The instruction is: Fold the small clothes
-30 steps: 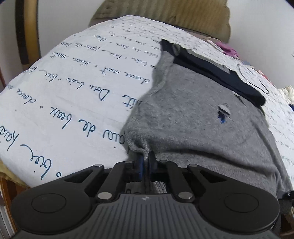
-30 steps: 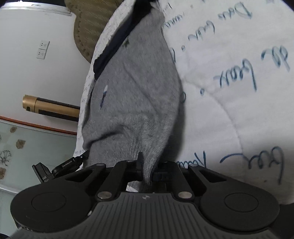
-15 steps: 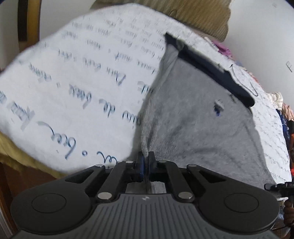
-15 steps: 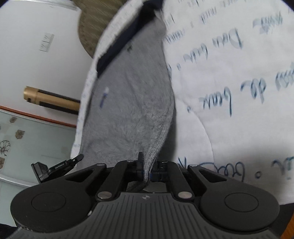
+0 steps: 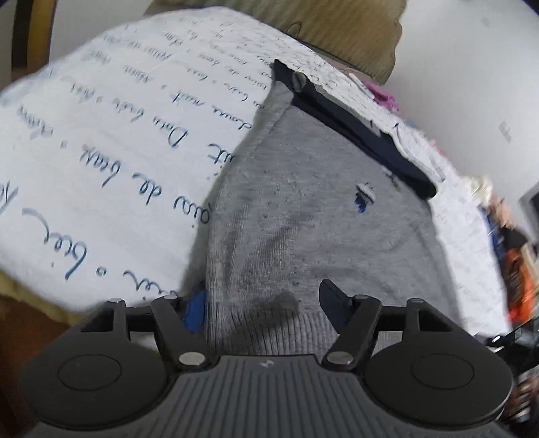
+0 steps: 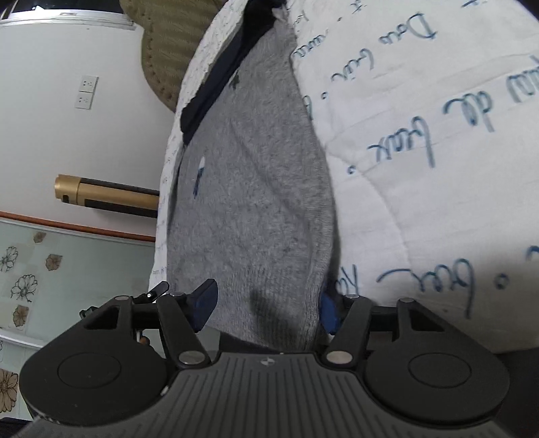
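Observation:
A small grey knit sweater (image 5: pixel 320 215) with a navy collar band (image 5: pixel 357 131) and a small chest logo (image 5: pixel 365 195) lies flat on a white quilt with blue script (image 5: pixel 111 145). It also shows in the right wrist view (image 6: pixel 256 188). My left gripper (image 5: pixel 264 303) is open, its fingers either side of the ribbed hem, not clamping it. My right gripper (image 6: pixel 266 306) is open too, its blue-padded fingers (image 6: pixel 203 300) astride the hem.
An olive cushion (image 5: pixel 337 30) lies beyond the quilt, with pink cloth (image 5: pixel 384 96) and other clothes (image 5: pixel 515 256) at the right. In the right wrist view a white wall with sockets (image 6: pixel 86 92), a gold and black tube (image 6: pixel 104 197) and floral tiles (image 6: pixel 30 269) lie left.
Both grippers were shut on the sweater's hem; both have now opened and let it go. The sweater has settled flat on the quilt.

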{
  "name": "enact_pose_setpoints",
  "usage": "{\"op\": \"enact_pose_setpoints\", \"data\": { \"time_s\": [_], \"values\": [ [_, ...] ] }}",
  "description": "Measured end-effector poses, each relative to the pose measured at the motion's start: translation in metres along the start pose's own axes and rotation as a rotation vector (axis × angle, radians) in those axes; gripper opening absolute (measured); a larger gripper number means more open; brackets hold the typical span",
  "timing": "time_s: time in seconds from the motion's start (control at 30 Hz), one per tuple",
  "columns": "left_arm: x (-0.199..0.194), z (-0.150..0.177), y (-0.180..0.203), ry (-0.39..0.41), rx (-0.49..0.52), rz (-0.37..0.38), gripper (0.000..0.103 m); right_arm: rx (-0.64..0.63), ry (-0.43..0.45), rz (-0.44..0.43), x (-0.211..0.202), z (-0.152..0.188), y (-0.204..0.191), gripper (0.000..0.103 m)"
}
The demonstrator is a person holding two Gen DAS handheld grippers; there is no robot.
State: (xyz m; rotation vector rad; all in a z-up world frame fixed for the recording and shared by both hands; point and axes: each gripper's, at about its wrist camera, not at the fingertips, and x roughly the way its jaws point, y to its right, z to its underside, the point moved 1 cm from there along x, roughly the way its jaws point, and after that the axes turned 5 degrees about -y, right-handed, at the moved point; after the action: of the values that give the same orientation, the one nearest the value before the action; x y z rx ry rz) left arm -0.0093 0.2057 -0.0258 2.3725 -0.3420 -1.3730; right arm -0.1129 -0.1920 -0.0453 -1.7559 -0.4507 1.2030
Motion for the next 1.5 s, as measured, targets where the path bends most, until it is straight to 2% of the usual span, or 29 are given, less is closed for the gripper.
{"op": "enact_pose_setpoints", "data": {
  "time_s": [0.03,0.07,0.1,0.13,0.17,0.37,0.47,0.6,0.8,0.9,1.0,1.1,1.2,1.3,1.4,1.5],
  "values": [
    [0.000,0.000,0.002,0.003,0.018,-0.016,0.057,0.007,0.006,-0.005,0.000,-0.001,0.001,0.053],
    [0.001,0.000,0.003,0.004,0.027,-0.031,0.047,0.016,0.009,-0.008,0.001,-0.002,0.001,0.046],
    [0.001,0.000,0.001,-0.001,0.021,-0.043,0.026,0.021,0.010,-0.006,0.000,-0.003,0.003,0.029],
    [0.001,0.000,-0.002,-0.006,0.005,-0.050,0.012,0.018,0.009,-0.008,0.000,-0.002,0.004,0.010],
    [0.000,0.000,-0.006,-0.008,-0.011,-0.040,0.009,0.025,0.003,-0.018,0.002,-0.003,0.006,0.011],
    [-0.012,-0.007,-0.012,0.014,-0.048,0.009,0.005,0.044,0.034,-0.095,-0.005,0.000,0.006,0.011],
    [-0.022,-0.019,-0.009,0.047,-0.061,0.063,0.005,0.029,0.060,-0.150,-0.015,-0.008,-0.007,0.011],
    [-0.031,-0.037,-0.007,0.088,-0.100,0.151,0.005,-0.011,0.079,-0.178,-0.024,-0.023,-0.024,0.011],
    [-0.040,-0.069,-0.014,0.178,-0.163,0.257,0.005,0.018,0.116,-0.256,-0.027,-0.042,-0.030,0.011],
    [-0.039,-0.086,-0.010,0.199,-0.136,0.252,0.005,0.012,0.149,-0.283,-0.027,-0.054,-0.036,0.011],
    [-0.034,-0.092,-0.006,0.162,-0.099,0.215,0.005,0.007,0.151,-0.270,-0.023,-0.067,-0.039,0.011],
    [-0.029,-0.080,-0.008,0.117,-0.045,0.095,0.006,0.002,0.131,-0.250,-0.020,-0.068,-0.037,0.011],
    [-0.021,-0.062,-0.016,0.066,-0.041,0.019,0.006,0.024,0.119,-0.250,-0.016,-0.063,-0.029,0.011],
    [-0.012,-0.044,-0.032,0.027,-0.088,-0.009,0.007,0.061,0.112,-0.250,-0.011,-0.058,-0.017,0.011],
    [-0.004,-0.031,-0.042,-0.020,-0.151,0.051,0.007,0.067,0.117,-0.258,-0.011,-0.056,-0.014,0.011],
    [-0.001,-0.024,-0.046,-0.044,-0.182,0.200,0.007,0.050,0.115,-0.262,-0.013,-0.054,-0.018,0.011]
  ]
}}
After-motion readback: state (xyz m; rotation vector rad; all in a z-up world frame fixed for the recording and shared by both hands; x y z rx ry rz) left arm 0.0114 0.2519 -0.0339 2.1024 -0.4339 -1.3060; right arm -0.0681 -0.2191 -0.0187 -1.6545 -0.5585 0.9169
